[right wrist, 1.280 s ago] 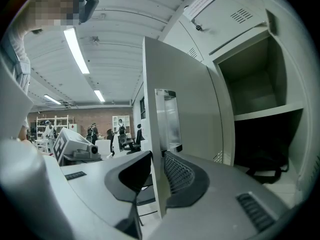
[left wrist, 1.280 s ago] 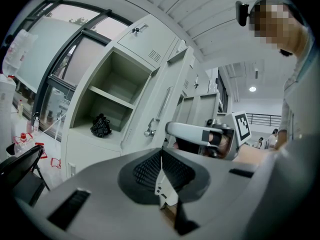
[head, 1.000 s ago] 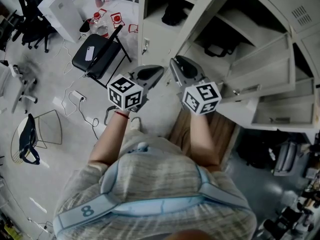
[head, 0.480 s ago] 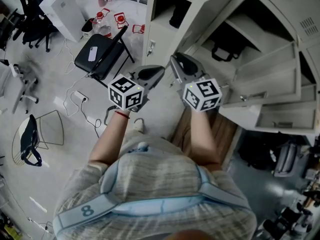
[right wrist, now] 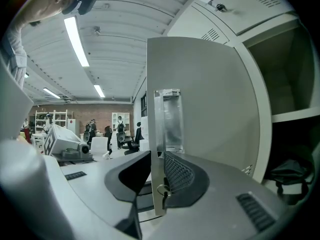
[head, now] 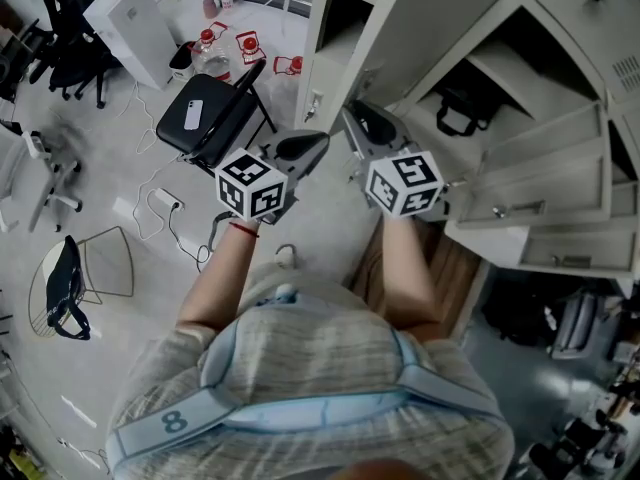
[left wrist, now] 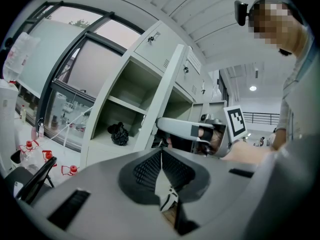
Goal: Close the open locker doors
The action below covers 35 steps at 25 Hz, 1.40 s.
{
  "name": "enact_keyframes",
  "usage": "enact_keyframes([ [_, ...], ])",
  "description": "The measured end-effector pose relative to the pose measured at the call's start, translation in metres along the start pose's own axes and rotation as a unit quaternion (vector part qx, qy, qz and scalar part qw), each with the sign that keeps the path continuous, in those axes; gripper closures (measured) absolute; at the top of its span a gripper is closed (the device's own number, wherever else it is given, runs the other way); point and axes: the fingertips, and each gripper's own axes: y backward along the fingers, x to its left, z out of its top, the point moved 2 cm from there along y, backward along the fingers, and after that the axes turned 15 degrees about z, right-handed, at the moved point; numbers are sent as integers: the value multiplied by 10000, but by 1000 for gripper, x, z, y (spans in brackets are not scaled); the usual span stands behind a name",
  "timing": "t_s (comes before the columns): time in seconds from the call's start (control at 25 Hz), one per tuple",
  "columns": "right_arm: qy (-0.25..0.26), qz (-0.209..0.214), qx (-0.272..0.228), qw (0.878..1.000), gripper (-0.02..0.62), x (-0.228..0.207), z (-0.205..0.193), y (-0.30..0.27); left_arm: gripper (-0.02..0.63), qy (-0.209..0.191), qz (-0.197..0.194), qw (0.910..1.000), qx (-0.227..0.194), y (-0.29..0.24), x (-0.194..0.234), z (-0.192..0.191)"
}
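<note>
Standing in front of the lockers in the head view, the person held the left gripper over the floor, apart from the cabinet, and the right gripper at the free edge of a tall locker door that stood swung wide open. Two lower doors to the right also hung open, and a black chair stood on the floor to the left.

In the left gripper view, the left gripper had its jaws pressed together with nothing between them. Beyond it showed an open compartment with a black bag on its shelf.

In the right gripper view, the right gripper had its jaws closed on the thin edge of the locker door, one pad against each face. A small key hung at that edge, just between the jaws.
</note>
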Motion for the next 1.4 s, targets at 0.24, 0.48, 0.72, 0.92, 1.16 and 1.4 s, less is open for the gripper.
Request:
enact_keyframes([
  [0.24, -7, -30, -29, 10000, 517, -8, 2, -21, 603, -55, -30, 10000, 2, -6, 17, 5],
  [0.48, 32, -56, -10, 10000, 517, -17, 7, -42, 603, -62, -52, 10000, 16, -9, 33, 10],
  [0.72, 55, -116, -18, 9999, 517, -28, 12, -58, 603, -91, -62, 9999, 25, -11, 46, 13],
  [0.92, 46, -128, -14, 9999, 517, -33, 15, -69, 603, -82, -40, 10000, 17, -13, 58, 17],
  [1.16, 52, -131, -14, 9999, 517, -40, 17, -79, 603, -125, -29, 9999, -7, -21, 69, 24],
  [1.4, 68, -144, -9, 9999, 517, -49, 19, -88, 603, -159, -18, 9999, -8, -31, 79, 28],
])
